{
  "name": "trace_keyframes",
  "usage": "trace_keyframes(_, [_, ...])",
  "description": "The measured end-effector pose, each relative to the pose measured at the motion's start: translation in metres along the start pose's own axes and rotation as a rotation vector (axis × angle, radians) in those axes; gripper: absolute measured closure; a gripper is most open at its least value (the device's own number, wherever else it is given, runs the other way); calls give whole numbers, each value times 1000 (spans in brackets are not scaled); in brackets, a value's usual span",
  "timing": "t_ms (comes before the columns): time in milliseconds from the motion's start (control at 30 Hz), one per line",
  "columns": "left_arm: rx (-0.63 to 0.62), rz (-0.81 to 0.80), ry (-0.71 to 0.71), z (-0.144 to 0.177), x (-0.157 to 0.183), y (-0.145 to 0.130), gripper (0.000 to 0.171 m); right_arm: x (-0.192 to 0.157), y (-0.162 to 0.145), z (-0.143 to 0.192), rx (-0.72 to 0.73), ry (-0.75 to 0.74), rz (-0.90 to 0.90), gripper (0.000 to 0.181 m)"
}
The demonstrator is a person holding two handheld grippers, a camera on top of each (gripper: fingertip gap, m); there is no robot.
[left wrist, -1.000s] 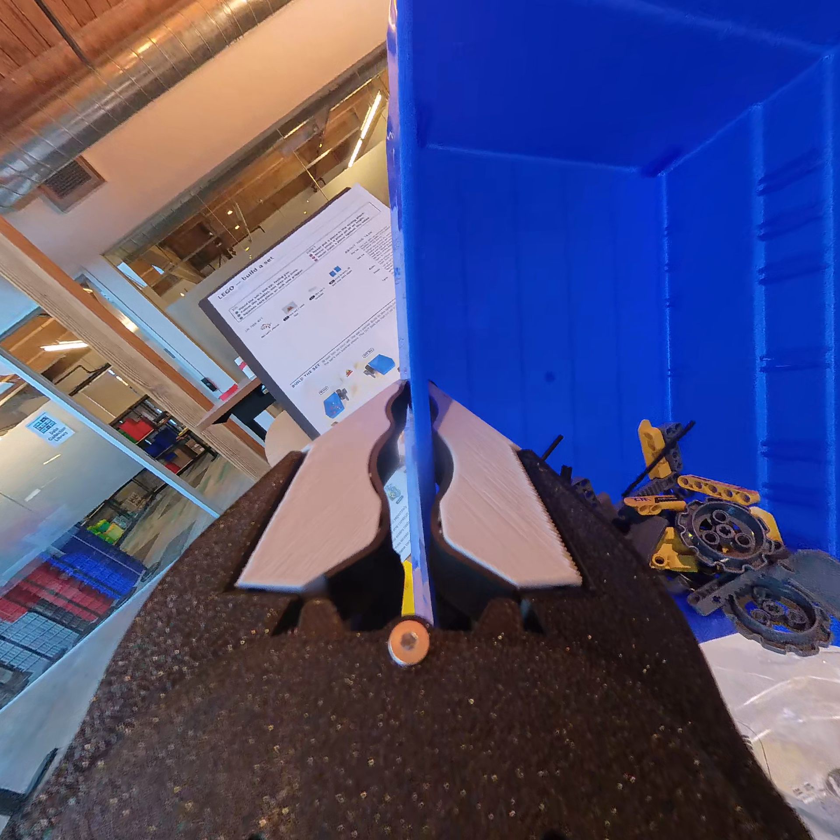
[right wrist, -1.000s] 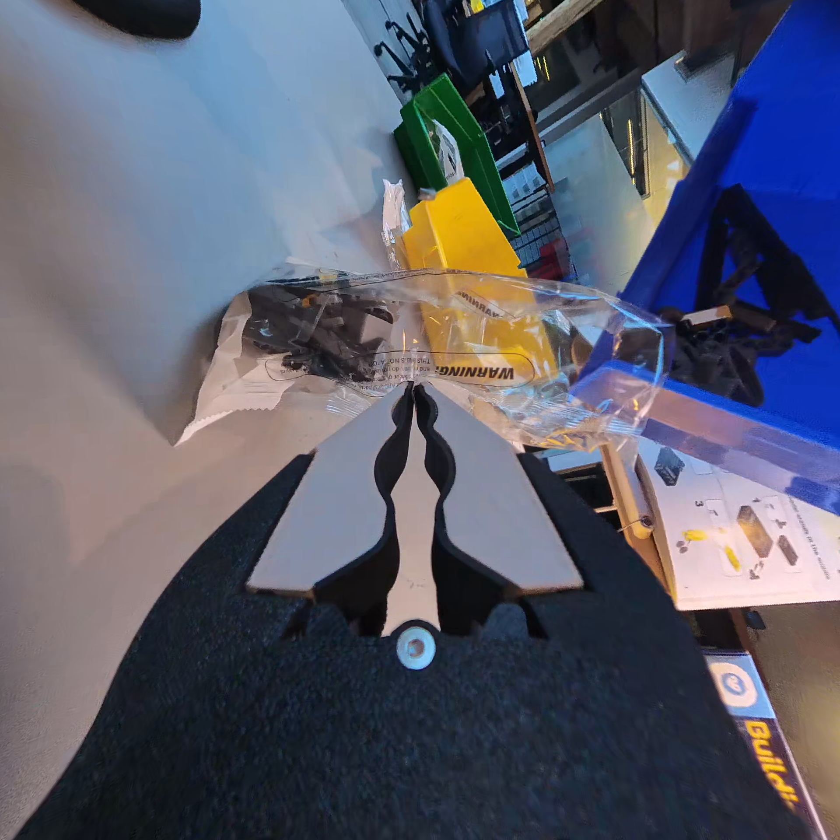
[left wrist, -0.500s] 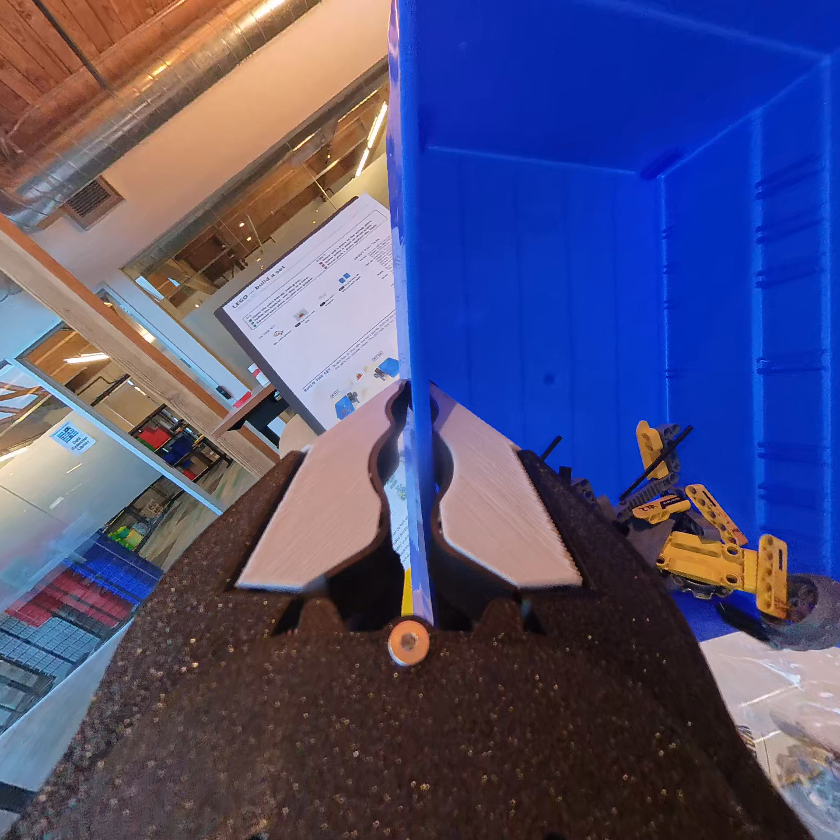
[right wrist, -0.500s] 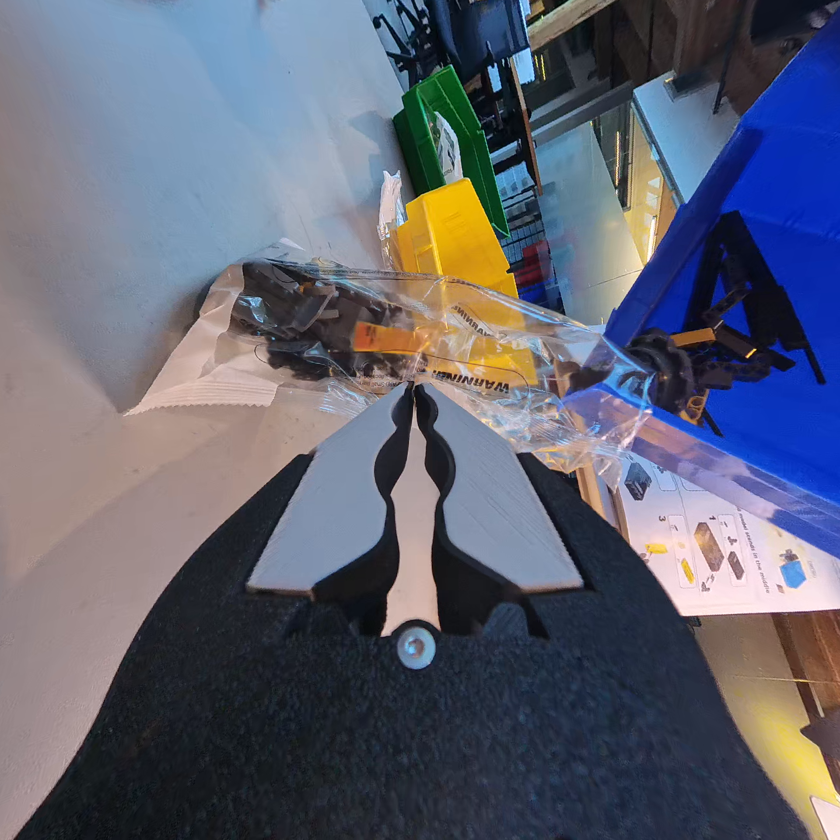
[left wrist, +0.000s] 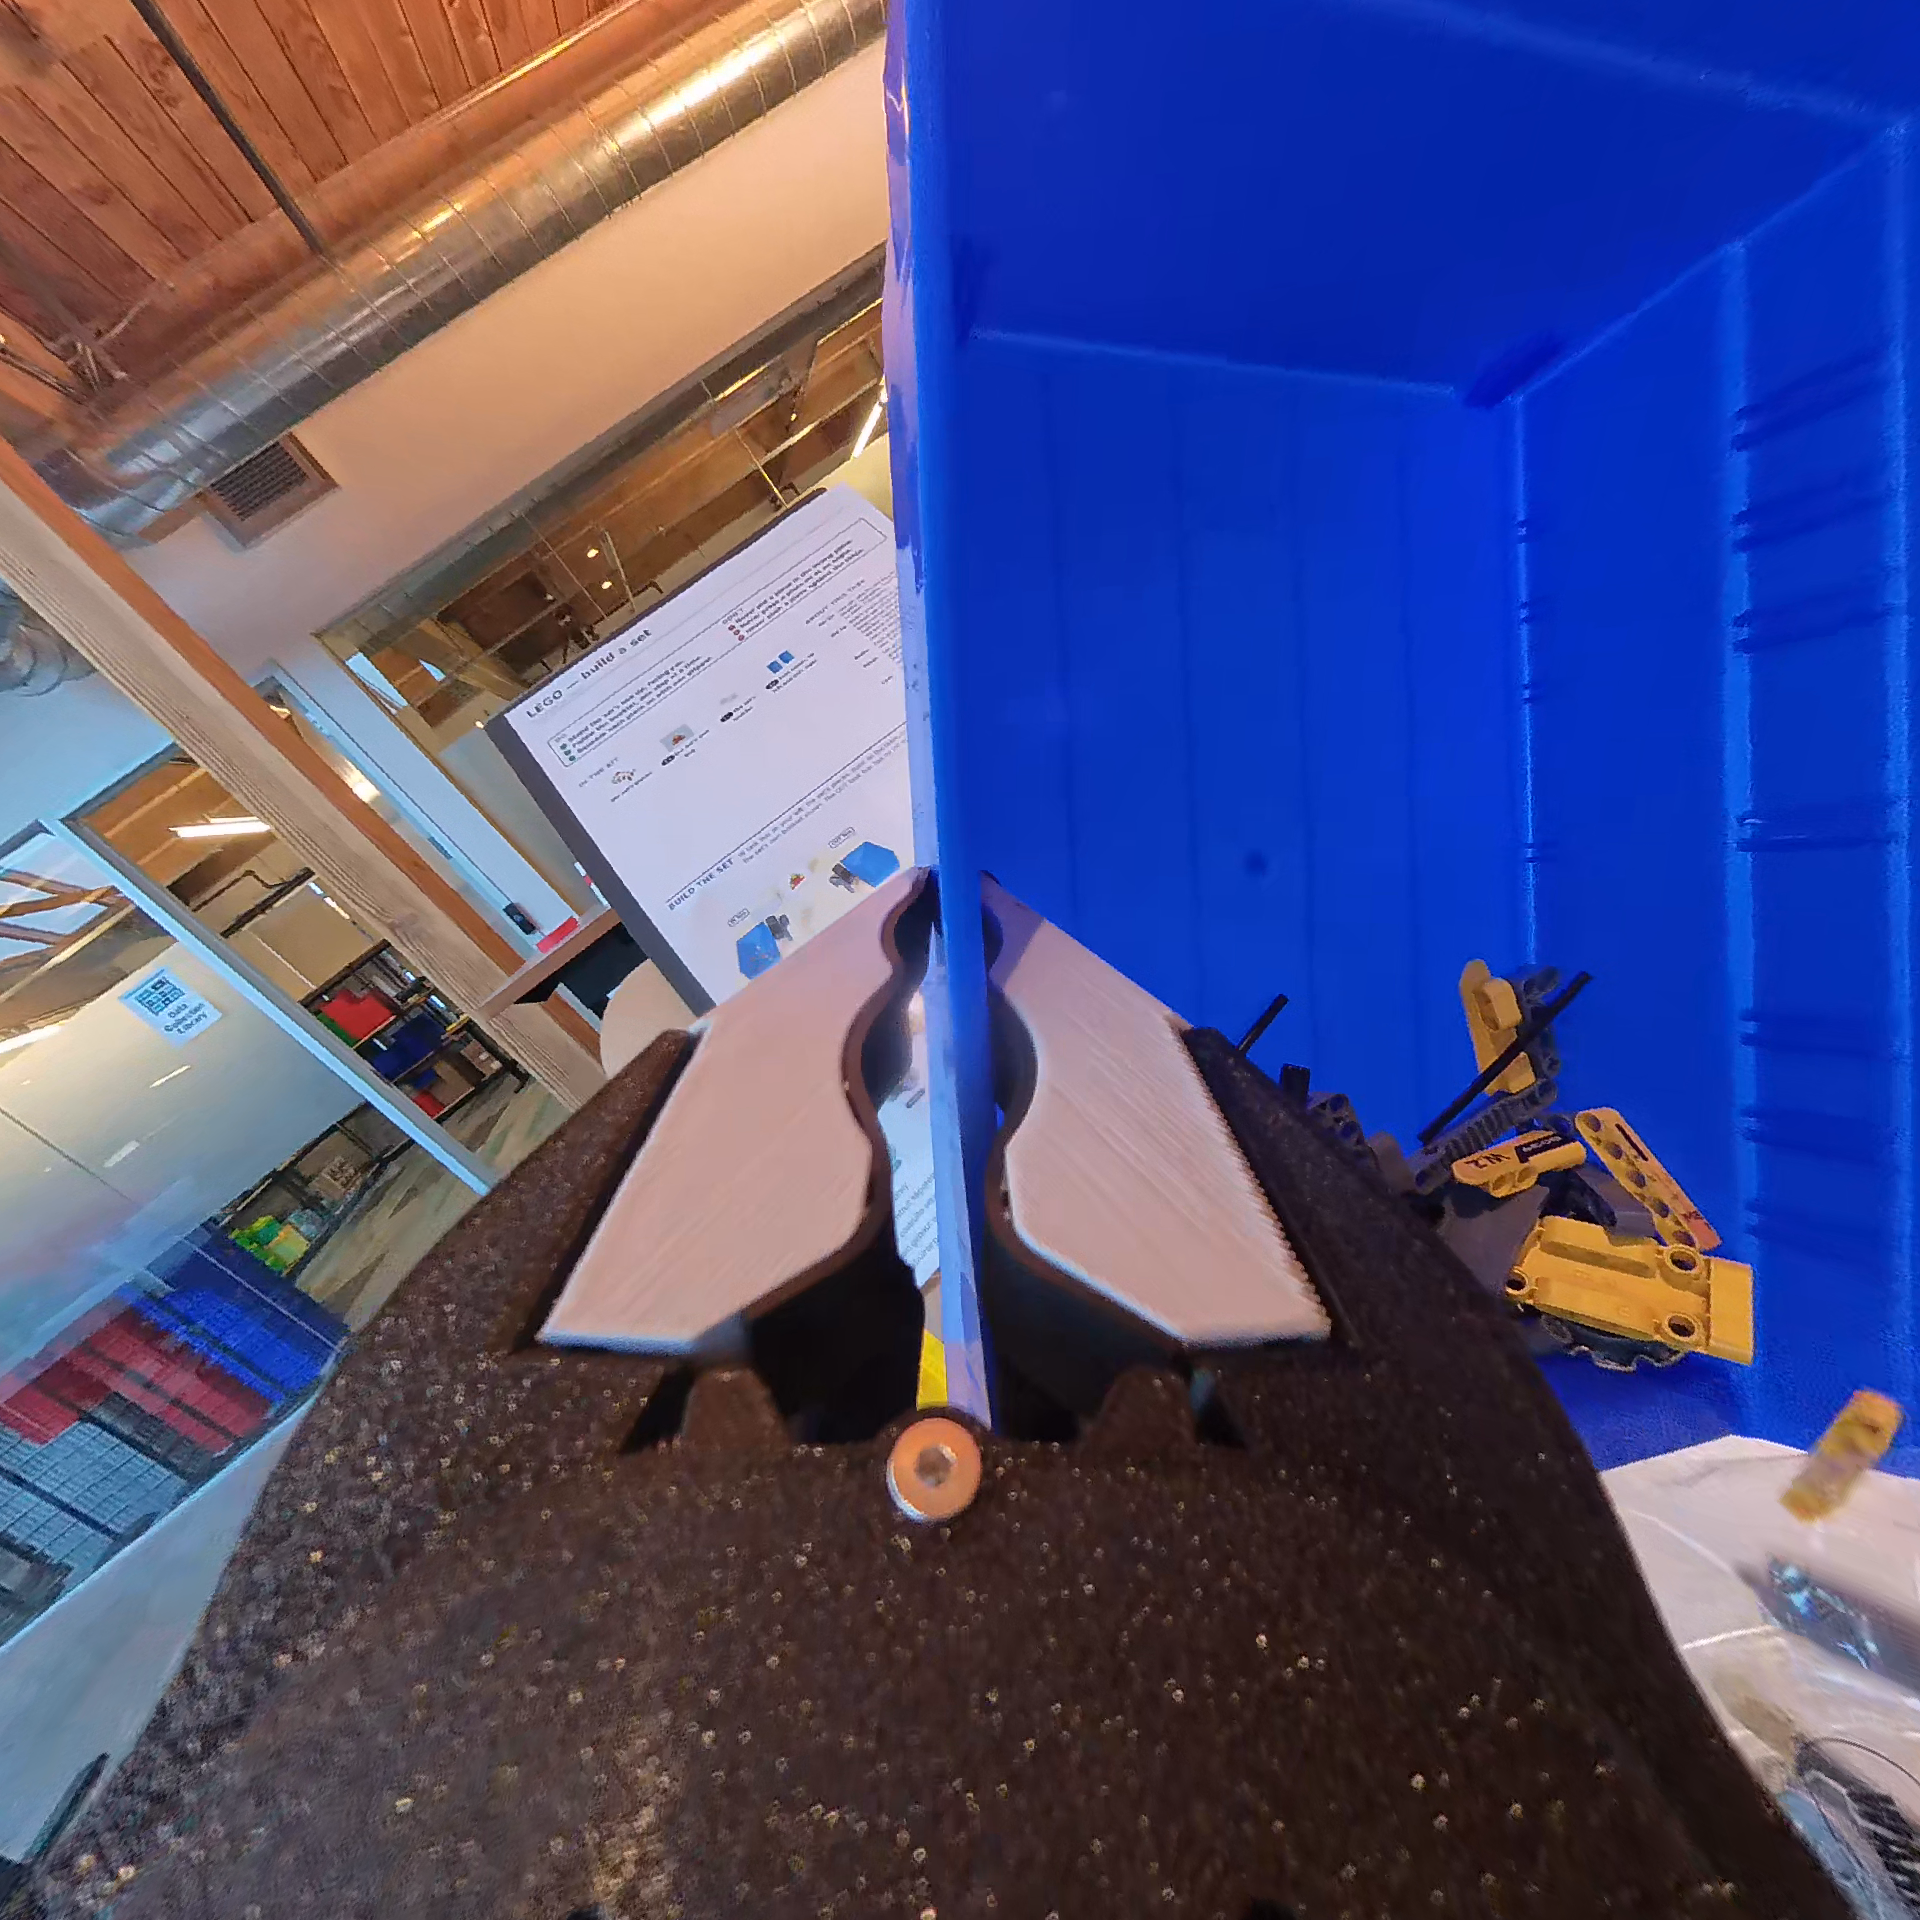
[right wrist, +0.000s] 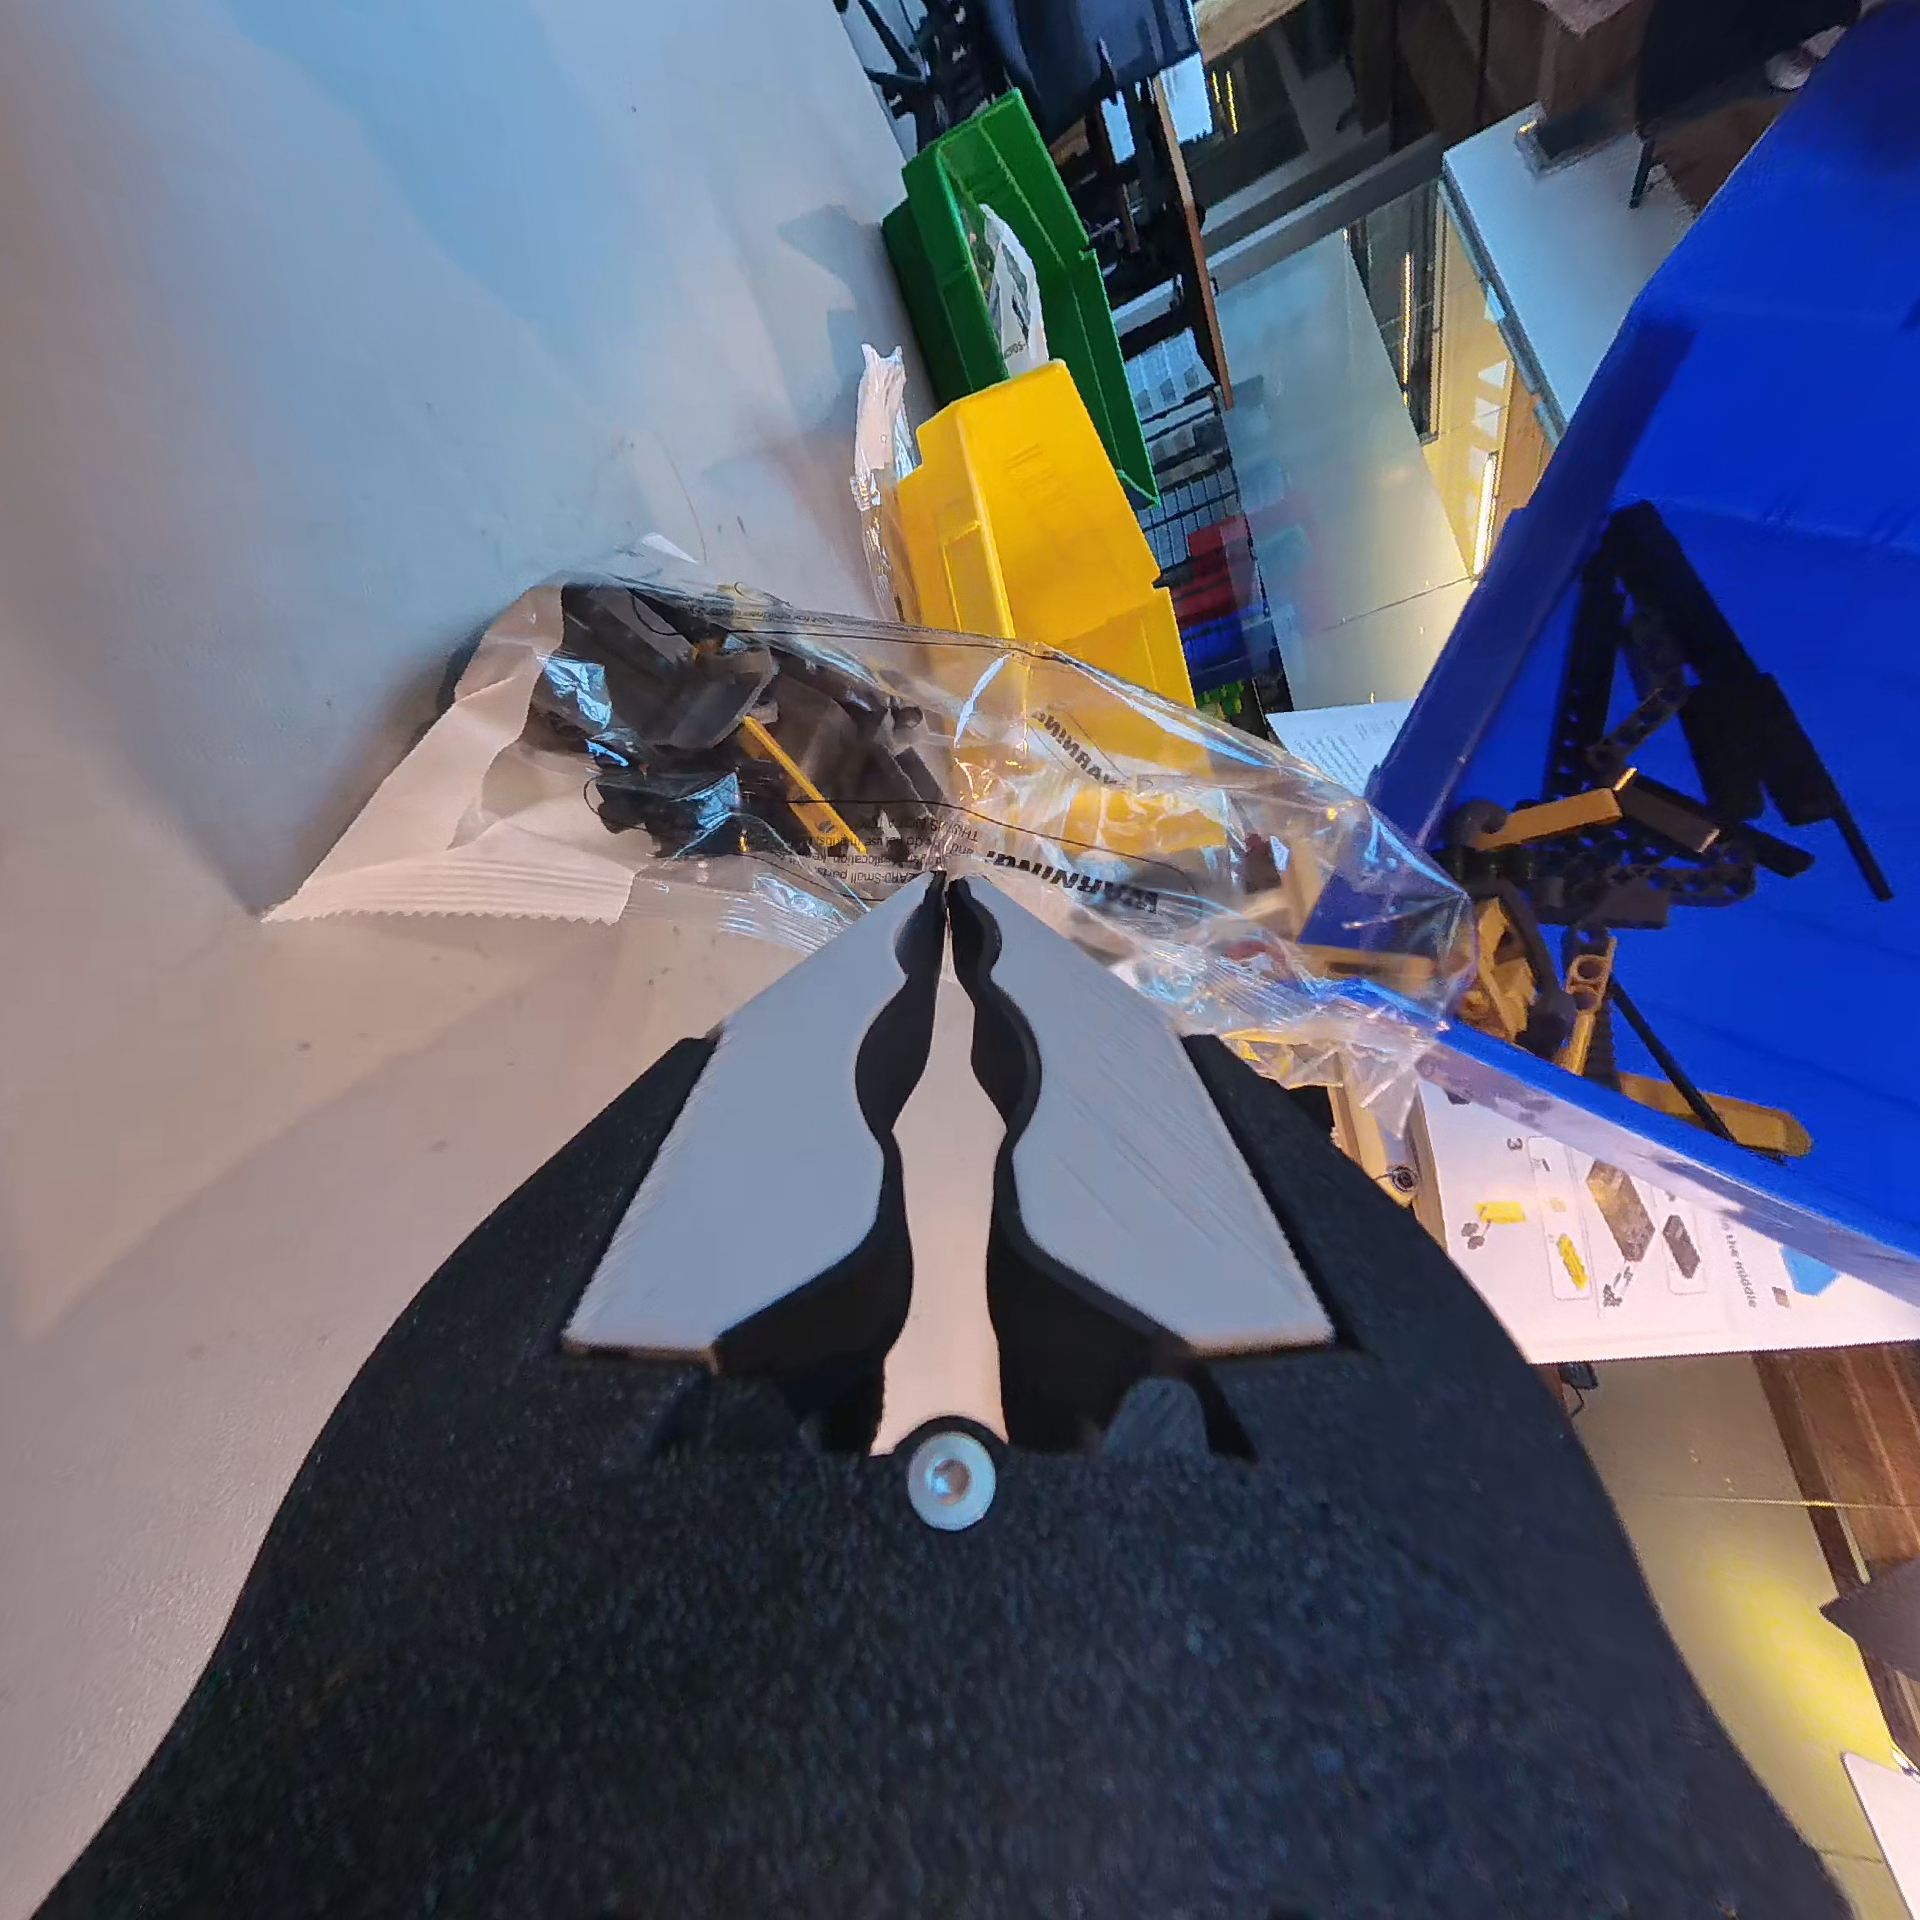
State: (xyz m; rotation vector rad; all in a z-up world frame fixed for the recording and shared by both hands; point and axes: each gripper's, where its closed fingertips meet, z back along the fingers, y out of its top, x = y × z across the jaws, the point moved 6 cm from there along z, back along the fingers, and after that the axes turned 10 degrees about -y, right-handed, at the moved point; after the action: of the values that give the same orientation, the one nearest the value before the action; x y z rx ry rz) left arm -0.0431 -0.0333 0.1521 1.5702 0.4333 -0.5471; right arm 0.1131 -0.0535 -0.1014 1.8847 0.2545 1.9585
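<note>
My left gripper (left wrist: 954, 883) is shut on the side wall of a blue plastic bin (left wrist: 1247, 623) and holds it tipped. Yellow and black toy building parts (left wrist: 1558, 1226) slide along the bin's inside towards its open end; one small yellow piece (left wrist: 1844, 1455) is in mid-air above a clear plastic bag (left wrist: 1787, 1621). My right gripper (right wrist: 945, 881) is shut on the edge of that clear bag (right wrist: 831, 769), which holds dark parts. The bag's open mouth (right wrist: 1351, 935) is at the lip of the blue bin (right wrist: 1714, 623), where parts (right wrist: 1579, 862) spill over.
A yellow bin (right wrist: 1039, 540) and a green bin (right wrist: 997, 249) stand on the grey table (right wrist: 312, 416) behind the bag. A printed instruction sheet (right wrist: 1621, 1247) lies under the blue bin. An upright board with printed pages (left wrist: 717, 748) stands past the bin. About 30 cm separates my left fingertips from my right.
The blue bin has tipped further. The toy parts have slid towards its lip and a yellow piece has dropped off towards the bag. The bag now holds more parts and has shifted a little.
</note>
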Motion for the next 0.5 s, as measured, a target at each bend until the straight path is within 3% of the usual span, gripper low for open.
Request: trace_keyframes(500, [3, -11, 34, 3, -5, -2, 171, 0, -1, 0, 0, -13, -7, 181])
